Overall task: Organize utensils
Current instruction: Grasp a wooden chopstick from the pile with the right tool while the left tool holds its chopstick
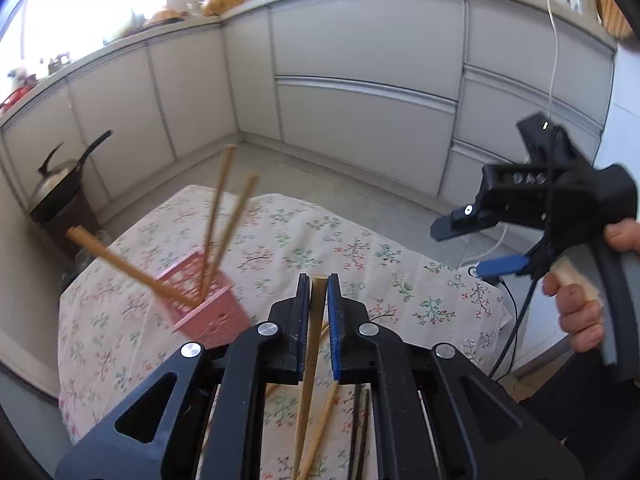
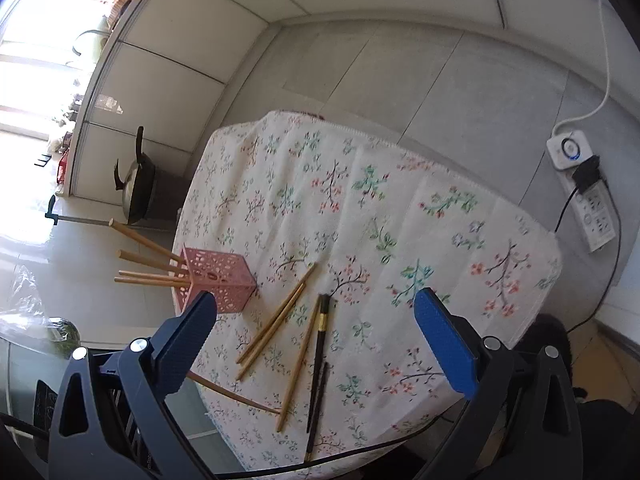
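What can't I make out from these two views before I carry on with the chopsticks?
- Lower end of the held chopstick: left wrist view, hidden behind the left tool body.
- Chopstick tips inside the pink basket: both views, its walls hide them.
- Dark chopsticks: near ends, left wrist view, cut by the frame edge.
- Counter clutter: left wrist view, too small, glare.

A floral tablecloth (image 2: 400, 216) covers the table, its edge hanging over the far side. Beyond the table run pale grey cabinets (image 1: 360, 60) along the wall and around the corner. Left of the table, against those cabinets, a dark wok (image 2: 138, 188) with a lid sits on a low stand. Right of the table, a white power strip (image 2: 580, 184) lies on the tiled floor (one black plug in it), with a white cord (image 2: 606, 52) running up from it.
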Demonstrator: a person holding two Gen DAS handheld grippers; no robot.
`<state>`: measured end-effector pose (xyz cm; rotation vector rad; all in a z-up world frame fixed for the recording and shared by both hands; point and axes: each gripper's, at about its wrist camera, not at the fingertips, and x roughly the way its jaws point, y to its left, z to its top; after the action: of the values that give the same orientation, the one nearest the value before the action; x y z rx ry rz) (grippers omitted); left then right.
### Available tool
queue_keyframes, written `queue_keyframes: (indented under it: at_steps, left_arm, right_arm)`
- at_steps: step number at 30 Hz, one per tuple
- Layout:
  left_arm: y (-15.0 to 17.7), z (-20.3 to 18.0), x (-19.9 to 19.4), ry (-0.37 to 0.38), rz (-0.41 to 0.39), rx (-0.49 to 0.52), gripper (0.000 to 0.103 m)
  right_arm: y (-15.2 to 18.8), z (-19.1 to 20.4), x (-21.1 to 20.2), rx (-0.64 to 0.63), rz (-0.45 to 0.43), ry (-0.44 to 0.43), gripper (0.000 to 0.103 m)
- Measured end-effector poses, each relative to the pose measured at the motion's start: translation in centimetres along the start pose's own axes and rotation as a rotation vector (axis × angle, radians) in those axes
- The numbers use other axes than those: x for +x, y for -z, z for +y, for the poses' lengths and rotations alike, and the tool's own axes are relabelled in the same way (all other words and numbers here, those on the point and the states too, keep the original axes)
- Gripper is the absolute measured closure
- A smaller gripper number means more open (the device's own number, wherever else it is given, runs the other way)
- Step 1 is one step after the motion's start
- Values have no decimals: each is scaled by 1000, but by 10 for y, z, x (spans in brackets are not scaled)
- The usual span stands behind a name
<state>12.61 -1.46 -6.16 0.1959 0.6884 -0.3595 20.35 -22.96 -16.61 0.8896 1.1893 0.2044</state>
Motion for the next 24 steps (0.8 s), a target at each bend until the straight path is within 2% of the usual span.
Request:
queue_keyframes:
  at_steps: [5,9,13,16,21,24]
  left_arm:
    - [12,23,-28,-23,-38,-73,95]
    - [18,31,-47,-45,-62,-99,96]
    - [22,39,-72,-58,-118,-120,96]
    - [25,42,-94,-53,-166,-116,96]
    - [23,50,-122,-66,-254,-140,96]
    - [21,56,-134,-70,-300,-167,96]
  right_arm:
    - [14,12,27,-3,70,-18,7]
    - [23,22,45,-17,119,-12,7]
    - [27,25,60,0,165,-15,10]
    - [33,29,71,3,215,-27,24]
    - [45,48,87,-78,238,29,56]
    - [50,53,98,-97,243,59,71]
